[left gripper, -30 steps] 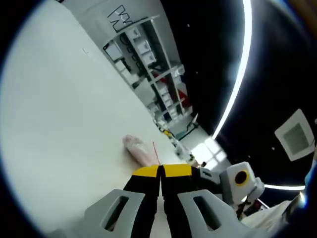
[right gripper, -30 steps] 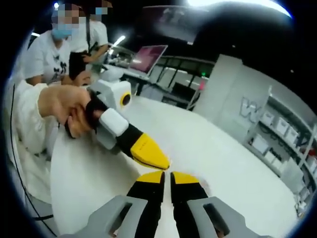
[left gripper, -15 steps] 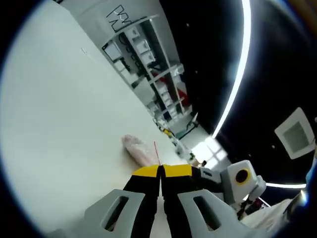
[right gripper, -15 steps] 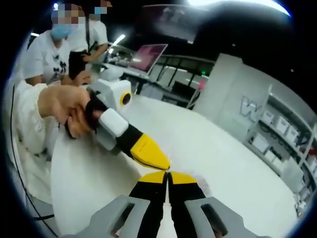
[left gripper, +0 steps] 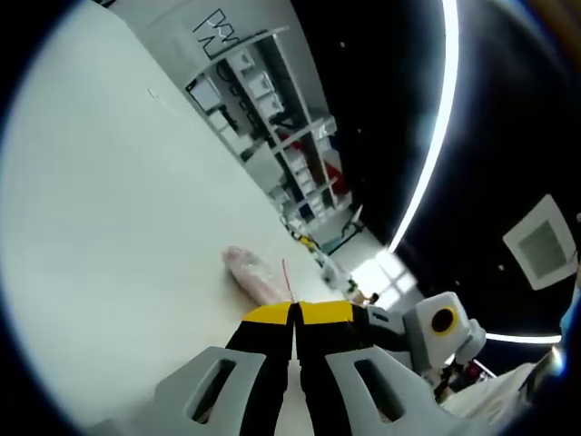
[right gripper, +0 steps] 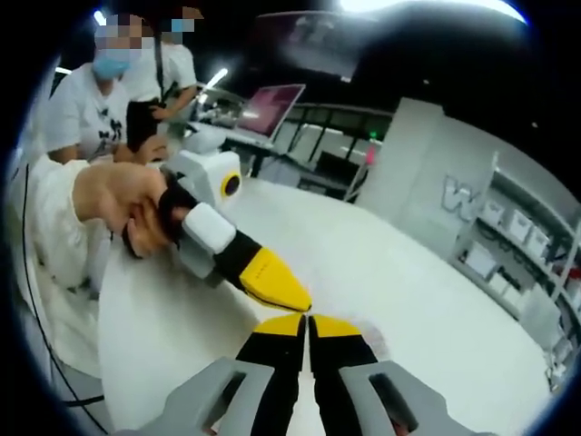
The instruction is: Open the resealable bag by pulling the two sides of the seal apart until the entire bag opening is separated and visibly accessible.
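Bag (left gripper: 256,275) lies on white surface (left gripper: 118,209), just beyond left claw (left gripper: 295,313). Both claws pinched at bag's seal; right claw (right gripper: 309,325) beside it. Likely best: pull sides apart evenly, w/o slipping.

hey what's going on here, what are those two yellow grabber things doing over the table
A person is holding a gripper in each hand over a white table, working on a clear resealable bag with something pinkish inside. The left gripper and the right gripper both have their jaws closed, tips meeting at the bag's top edge with its thin red seal line. It looks like each has pinched one side of the seal. The bag does not look pulled open yet.
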The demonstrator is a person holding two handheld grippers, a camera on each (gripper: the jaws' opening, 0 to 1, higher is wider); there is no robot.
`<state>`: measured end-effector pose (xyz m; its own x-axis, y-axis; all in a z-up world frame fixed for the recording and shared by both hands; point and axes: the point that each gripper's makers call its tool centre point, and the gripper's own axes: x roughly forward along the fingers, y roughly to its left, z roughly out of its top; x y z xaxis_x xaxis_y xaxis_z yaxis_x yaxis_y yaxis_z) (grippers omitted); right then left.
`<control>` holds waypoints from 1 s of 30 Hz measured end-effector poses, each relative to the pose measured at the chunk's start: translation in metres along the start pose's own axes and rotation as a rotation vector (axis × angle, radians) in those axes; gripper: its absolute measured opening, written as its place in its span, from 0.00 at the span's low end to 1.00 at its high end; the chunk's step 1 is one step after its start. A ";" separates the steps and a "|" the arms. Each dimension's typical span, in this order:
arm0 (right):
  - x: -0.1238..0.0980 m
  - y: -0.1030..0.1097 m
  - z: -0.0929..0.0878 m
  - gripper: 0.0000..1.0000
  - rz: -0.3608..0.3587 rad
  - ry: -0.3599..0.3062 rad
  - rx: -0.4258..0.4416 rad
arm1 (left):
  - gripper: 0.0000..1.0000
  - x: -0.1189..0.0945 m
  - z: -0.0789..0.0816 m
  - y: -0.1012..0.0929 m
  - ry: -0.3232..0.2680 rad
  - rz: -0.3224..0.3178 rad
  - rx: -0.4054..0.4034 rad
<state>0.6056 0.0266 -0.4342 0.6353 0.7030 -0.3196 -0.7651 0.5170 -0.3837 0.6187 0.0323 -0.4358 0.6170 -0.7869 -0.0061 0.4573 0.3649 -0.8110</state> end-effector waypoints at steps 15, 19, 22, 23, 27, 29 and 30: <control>0.000 -0.001 -0.001 0.00 0.000 0.020 0.030 | 0.01 0.001 0.000 0.000 0.002 0.002 0.014; -0.002 -0.004 0.001 0.00 -0.023 0.012 0.029 | 0.01 0.001 0.000 0.000 0.002 0.001 0.015; -0.003 -0.004 0.002 0.00 -0.022 0.014 0.044 | 0.02 0.001 0.000 0.000 0.004 0.002 0.014; -0.003 -0.004 0.002 0.00 -0.023 0.015 0.043 | 0.02 0.001 0.000 0.000 0.004 0.002 0.011; -0.003 -0.005 0.002 0.00 -0.027 0.013 0.047 | 0.02 0.001 -0.001 0.000 0.006 0.005 0.016; -0.003 -0.005 0.002 0.00 -0.030 0.010 0.049 | 0.02 0.000 -0.001 0.000 0.005 0.004 0.017; -0.003 -0.006 0.002 0.00 -0.032 0.008 0.048 | 0.02 0.000 -0.001 0.000 0.005 0.004 0.015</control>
<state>0.6075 0.0225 -0.4289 0.6603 0.6818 -0.3150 -0.7484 0.5622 -0.3520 0.6183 0.0315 -0.4362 0.6157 -0.7879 -0.0121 0.4648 0.3756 -0.8018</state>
